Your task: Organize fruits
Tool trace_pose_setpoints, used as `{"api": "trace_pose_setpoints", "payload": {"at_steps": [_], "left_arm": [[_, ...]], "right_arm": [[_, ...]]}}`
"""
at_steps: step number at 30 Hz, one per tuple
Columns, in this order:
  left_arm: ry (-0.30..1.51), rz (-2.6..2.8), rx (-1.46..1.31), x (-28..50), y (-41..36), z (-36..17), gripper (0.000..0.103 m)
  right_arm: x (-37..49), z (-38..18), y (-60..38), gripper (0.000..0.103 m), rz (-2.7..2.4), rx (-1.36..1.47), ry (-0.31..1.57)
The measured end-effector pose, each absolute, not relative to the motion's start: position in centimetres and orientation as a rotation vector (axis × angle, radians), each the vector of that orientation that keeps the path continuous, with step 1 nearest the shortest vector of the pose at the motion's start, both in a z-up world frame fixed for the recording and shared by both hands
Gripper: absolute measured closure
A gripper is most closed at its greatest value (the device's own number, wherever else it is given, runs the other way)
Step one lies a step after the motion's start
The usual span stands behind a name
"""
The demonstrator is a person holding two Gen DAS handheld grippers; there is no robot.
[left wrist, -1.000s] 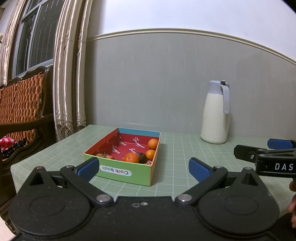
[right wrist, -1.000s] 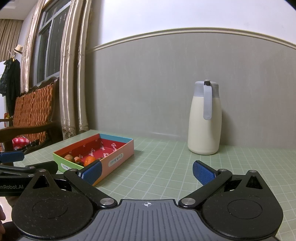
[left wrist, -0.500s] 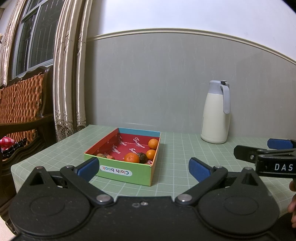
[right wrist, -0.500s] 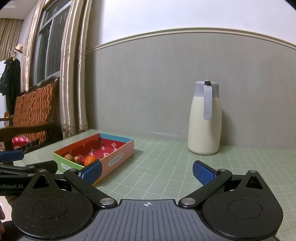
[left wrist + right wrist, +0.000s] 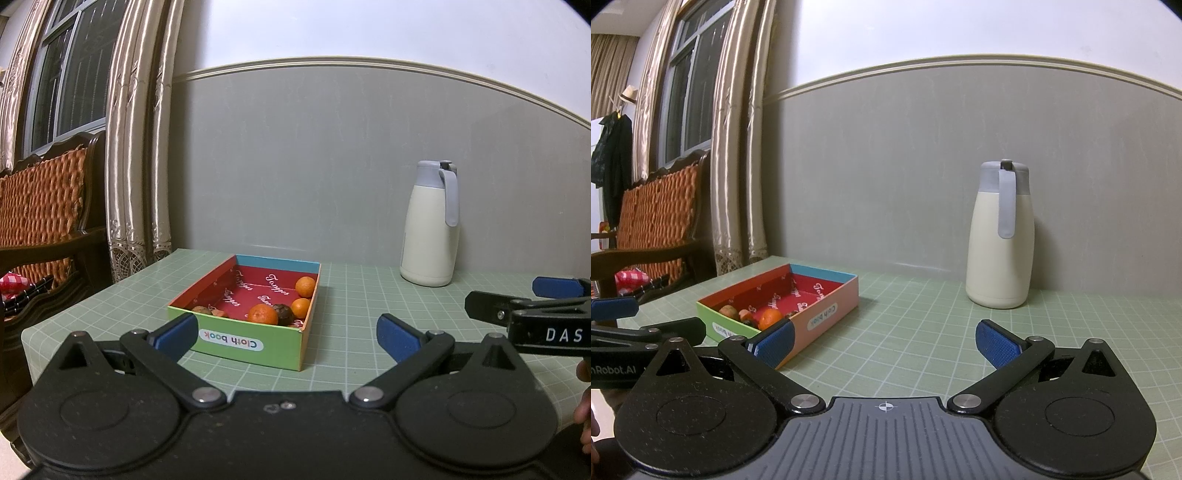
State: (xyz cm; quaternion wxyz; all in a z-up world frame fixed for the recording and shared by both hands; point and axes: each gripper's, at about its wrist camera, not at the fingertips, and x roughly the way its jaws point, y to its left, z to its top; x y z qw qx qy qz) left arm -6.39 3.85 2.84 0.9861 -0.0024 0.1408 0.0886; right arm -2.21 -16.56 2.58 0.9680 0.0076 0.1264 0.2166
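A colourful cardboard box (image 5: 236, 338) marked "Cloth book" sits on the green grid table (image 5: 351, 295). Inside it lie three oranges, the nearest being one orange (image 5: 262, 314), a dark round fruit (image 5: 283, 314) and small brownish fruits (image 5: 202, 309) at the near left corner. My left gripper (image 5: 286, 334) is open and empty, just in front of the box. My right gripper (image 5: 884, 341) is open and empty, to the right of the box (image 5: 816, 317). Each gripper shows at the edge of the other's view.
A cream thermos jug (image 5: 430, 225) with a grey lid stands at the back right against the grey wall; it also shows in the right wrist view (image 5: 1001, 236). A wooden chair (image 5: 40, 206) and curtains (image 5: 136, 147) stand left of the table edge.
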Motion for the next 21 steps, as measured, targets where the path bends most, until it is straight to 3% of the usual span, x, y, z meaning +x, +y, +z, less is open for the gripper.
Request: {"api": "trace_pose_setpoints", "payload": {"at_steps": [21], "left_arm": [[0.257,0.182,-0.017,-6.74,4.24,2.9,0.006]], "right_arm": [[-2.07,2.0,-16.73,0.0,0.444,0.01,0.26]]}}
